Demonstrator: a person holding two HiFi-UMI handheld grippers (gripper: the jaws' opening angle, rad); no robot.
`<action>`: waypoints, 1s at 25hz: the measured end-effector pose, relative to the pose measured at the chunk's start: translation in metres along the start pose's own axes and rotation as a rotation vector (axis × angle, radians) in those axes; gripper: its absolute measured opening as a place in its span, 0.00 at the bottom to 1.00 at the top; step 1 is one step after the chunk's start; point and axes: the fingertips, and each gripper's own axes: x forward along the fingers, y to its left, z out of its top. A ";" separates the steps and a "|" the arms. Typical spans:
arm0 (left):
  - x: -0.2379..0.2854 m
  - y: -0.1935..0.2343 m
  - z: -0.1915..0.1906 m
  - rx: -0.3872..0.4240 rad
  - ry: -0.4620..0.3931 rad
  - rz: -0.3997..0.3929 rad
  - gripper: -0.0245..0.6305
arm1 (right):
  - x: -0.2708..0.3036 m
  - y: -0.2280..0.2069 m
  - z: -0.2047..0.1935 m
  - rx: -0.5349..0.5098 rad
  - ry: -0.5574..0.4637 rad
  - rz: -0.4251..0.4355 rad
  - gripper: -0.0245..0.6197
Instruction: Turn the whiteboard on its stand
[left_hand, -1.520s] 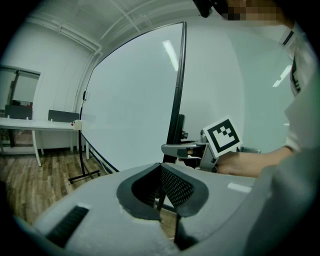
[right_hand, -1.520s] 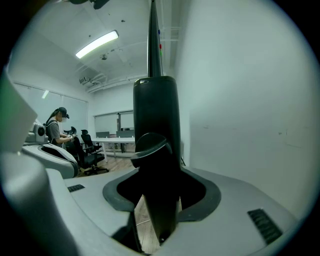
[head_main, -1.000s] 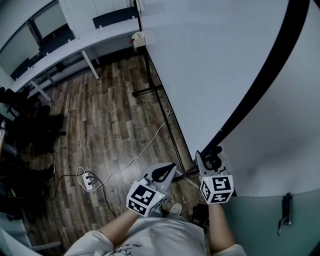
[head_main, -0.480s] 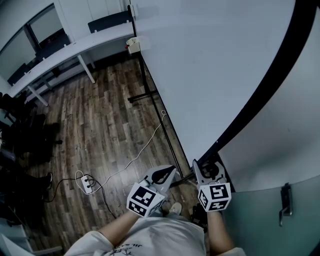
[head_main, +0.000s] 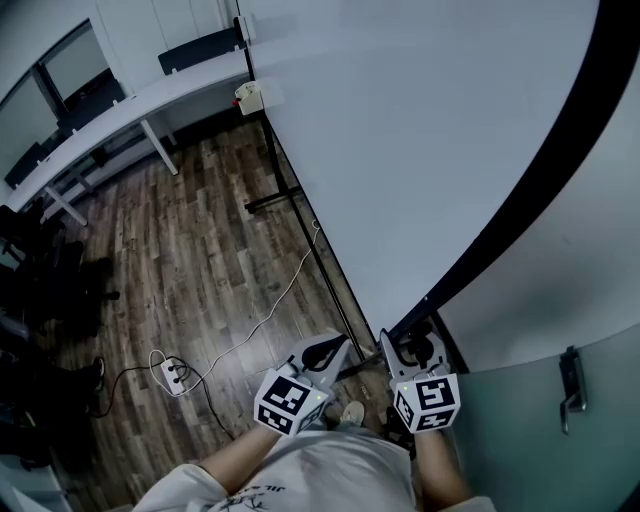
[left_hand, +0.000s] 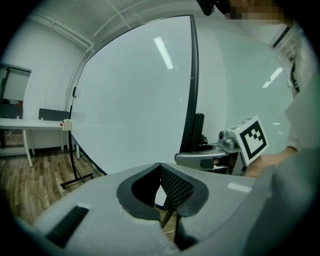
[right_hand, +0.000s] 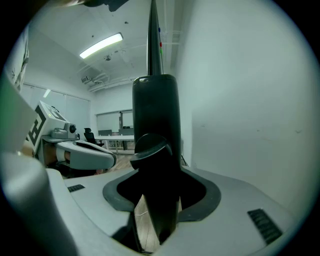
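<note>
This is an office or meeting room. A large whiteboard (head_main: 420, 130) on a black stand (head_main: 278, 198) fills the head view from twelve to three o'clock, and a long white desk (head_main: 120, 115) runs along the wall at ten to eleven o'clock, with a dark chair (head_main: 200, 45) behind it. The wood-look plank floor (head_main: 190, 250) carries a power strip (head_main: 172, 374) and a trailing cable (head_main: 268, 312) at about eight o'clock. The right gripper view shows a strip ceiling light (right_hand: 101, 45) at eleven o'clock and further desks (right_hand: 117, 136) with an office chair (right_hand: 90, 135) at nine o'clock.
</note>
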 end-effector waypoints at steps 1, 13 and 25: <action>0.001 -0.001 0.000 -0.001 0.002 -0.004 0.05 | -0.002 0.000 -0.001 0.001 0.001 0.000 0.32; 0.006 -0.012 0.003 0.000 -0.002 -0.026 0.05 | -0.008 -0.001 0.000 0.024 -0.005 0.005 0.32; 0.001 -0.015 0.003 0.007 -0.004 -0.031 0.05 | -0.021 0.000 -0.009 0.045 0.014 -0.049 0.32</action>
